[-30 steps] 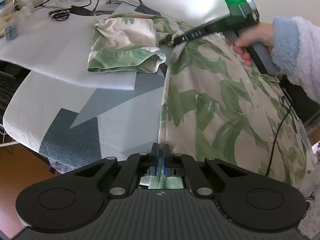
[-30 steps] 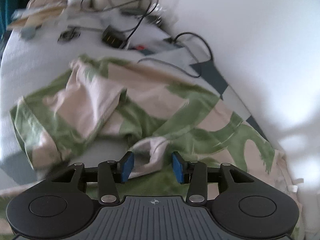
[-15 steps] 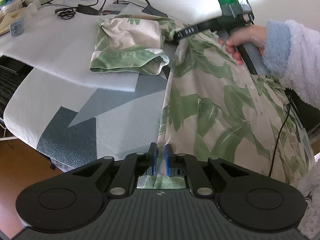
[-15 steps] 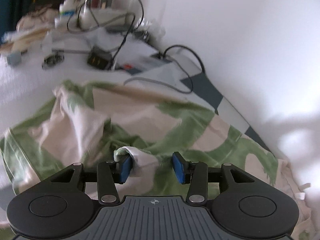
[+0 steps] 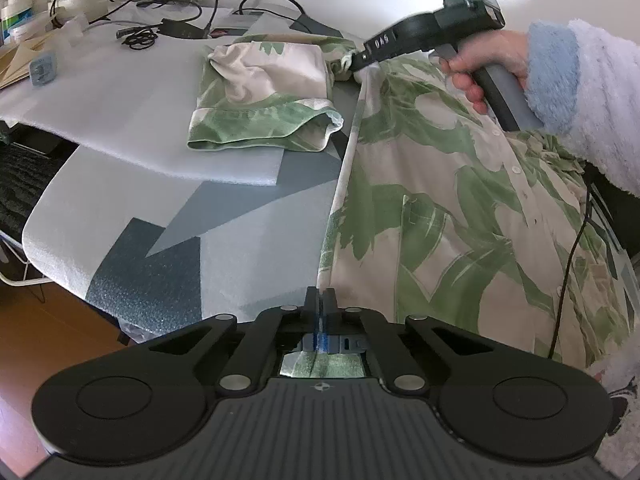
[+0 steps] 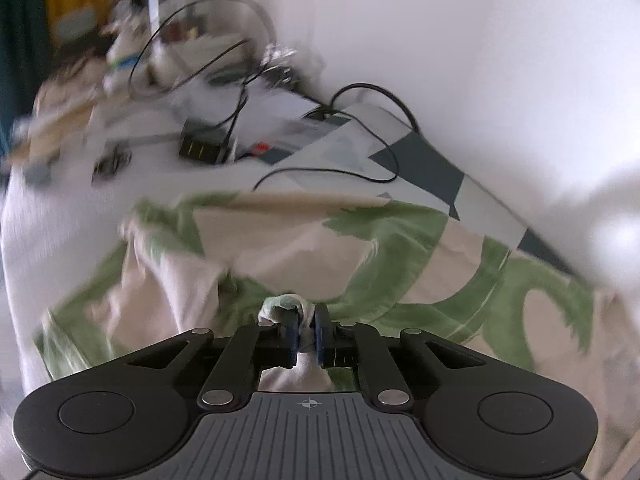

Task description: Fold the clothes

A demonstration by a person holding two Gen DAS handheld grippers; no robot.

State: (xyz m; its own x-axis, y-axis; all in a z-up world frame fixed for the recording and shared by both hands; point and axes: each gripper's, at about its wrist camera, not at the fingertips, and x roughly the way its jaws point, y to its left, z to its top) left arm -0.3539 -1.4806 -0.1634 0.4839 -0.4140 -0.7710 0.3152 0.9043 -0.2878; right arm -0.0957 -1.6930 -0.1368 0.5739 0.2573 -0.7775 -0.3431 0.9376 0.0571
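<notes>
A grey-patterned table (image 5: 120,216) carries a white foam sheet (image 5: 120,92) at the left, with black cables (image 5: 136,36) behind. The leaf-print shirt (image 5: 440,200) lies spread over the table's right part, one sleeve (image 5: 264,96) on the foam. The left gripper (image 5: 320,300) pinches the shirt's near hem edge. Farther right, the right gripper (image 6: 306,326), held by a hand (image 5: 480,64), clamps a bunched fold, probably near the armpit; that view is blurred.
</notes>
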